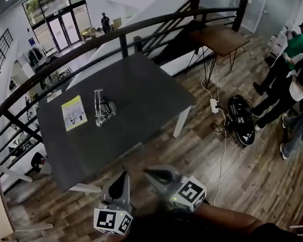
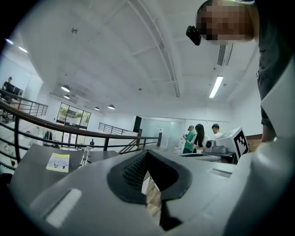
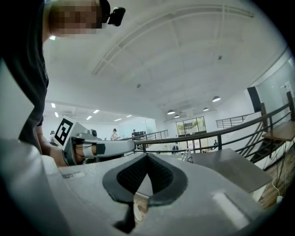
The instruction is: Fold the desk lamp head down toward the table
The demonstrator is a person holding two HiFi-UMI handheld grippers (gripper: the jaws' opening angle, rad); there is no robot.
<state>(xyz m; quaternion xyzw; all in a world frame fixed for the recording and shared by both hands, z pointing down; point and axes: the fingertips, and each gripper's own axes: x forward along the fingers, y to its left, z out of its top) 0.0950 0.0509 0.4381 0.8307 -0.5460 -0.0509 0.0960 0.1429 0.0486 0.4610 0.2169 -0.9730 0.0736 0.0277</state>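
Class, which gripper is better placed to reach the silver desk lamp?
Probably left: the left gripper lies nearer the silver metal desk lamp than the right gripper; both have shut jaws.

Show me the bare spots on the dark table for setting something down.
The table is bare from the lamp to its right edge, and along the near edge. Only the leaflet and lamp, side by side, crowd the left part.

I'm on the mezzanine of a large open-plan office or studio. Beyond my fingers [image 1: 120,186] a dark surface [image 1: 139,108] stands on a wood-plank floor [image 1: 199,155]. Past it a curved black railing [image 1: 77,47] overlooks a lower level with glass doors [image 1: 63,27]. A staircase [image 1: 159,7] runs further ahead, people [image 1: 293,73] gather to the right, and strip lights [image 2: 215,86] line the white ceiling.
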